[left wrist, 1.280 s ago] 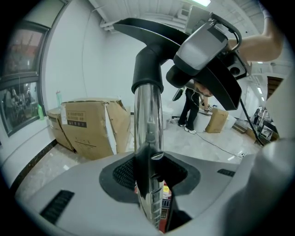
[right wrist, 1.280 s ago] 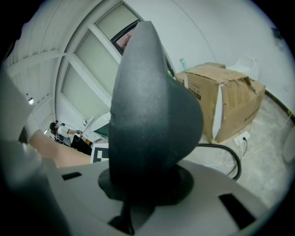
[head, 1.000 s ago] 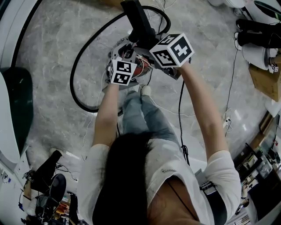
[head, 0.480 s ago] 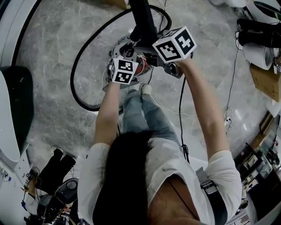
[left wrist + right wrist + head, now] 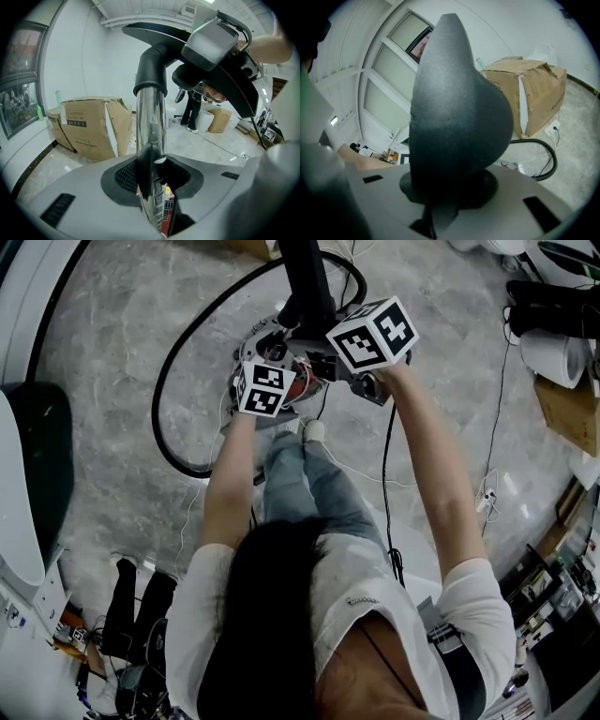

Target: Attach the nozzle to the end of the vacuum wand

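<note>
The chrome vacuum wand (image 5: 151,136) stands upright between the jaws of my left gripper (image 5: 152,190), which is shut on it. The black nozzle's neck (image 5: 152,70) sits over the wand's top end. My right gripper (image 5: 440,199) is shut on the black nozzle (image 5: 457,117), which fills most of the right gripper view. In the head view the nozzle (image 5: 305,282) points away from me, with the right gripper (image 5: 319,329) beside it and the left gripper (image 5: 279,351) just below and left. How deep the wand sits in the neck is hidden.
The vacuum body (image 5: 298,382) sits on the marble floor under the grippers, and its black hose (image 5: 173,362) loops to the left. A cable (image 5: 386,484) trails along my right side. Cardboard boxes (image 5: 89,126) stand by the wall. A person's legs (image 5: 136,601) show at lower left.
My right gripper has rolled slightly with the nozzle, whose far end has swung a little to the right. The left gripper and wand have stayed put. The bystander at lower left has shifted.
</note>
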`<state>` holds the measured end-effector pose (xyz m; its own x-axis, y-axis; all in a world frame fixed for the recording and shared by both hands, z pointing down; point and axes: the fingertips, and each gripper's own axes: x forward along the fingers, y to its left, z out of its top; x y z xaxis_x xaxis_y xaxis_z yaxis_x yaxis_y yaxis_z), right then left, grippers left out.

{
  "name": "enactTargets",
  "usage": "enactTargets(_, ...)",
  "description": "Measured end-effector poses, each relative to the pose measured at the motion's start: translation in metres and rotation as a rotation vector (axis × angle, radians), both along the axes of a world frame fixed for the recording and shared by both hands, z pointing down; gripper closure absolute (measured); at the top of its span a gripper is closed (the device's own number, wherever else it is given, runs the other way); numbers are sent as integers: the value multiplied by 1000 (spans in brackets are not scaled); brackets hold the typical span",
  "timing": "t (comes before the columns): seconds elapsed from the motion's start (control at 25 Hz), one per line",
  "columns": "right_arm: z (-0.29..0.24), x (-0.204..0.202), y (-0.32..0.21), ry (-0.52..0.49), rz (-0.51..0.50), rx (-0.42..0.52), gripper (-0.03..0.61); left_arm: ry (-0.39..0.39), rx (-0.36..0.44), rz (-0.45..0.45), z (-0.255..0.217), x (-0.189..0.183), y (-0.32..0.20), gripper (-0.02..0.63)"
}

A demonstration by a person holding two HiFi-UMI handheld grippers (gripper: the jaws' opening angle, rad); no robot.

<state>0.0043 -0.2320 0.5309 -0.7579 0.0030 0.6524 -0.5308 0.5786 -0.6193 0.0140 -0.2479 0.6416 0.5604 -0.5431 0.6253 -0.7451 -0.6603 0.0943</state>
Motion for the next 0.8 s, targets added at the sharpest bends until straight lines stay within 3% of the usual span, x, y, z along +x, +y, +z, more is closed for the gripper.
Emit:
enactTargets(0.2,2,0,-6,-29,63,22,472,5,-13,11,2,1,-2,485)
enactTargets(0.36,9,-1,5,19,24,14,375,-1,-16,11,1,-4,0,485)
enactTargets(0.48,10,5,1,-7,68,38,291,-11,-19,9,2,-1,-1,485)
enactTargets(0.8,2,17,-8,-40,175,184,227,-42,-24,10,3,-4,-2,483)
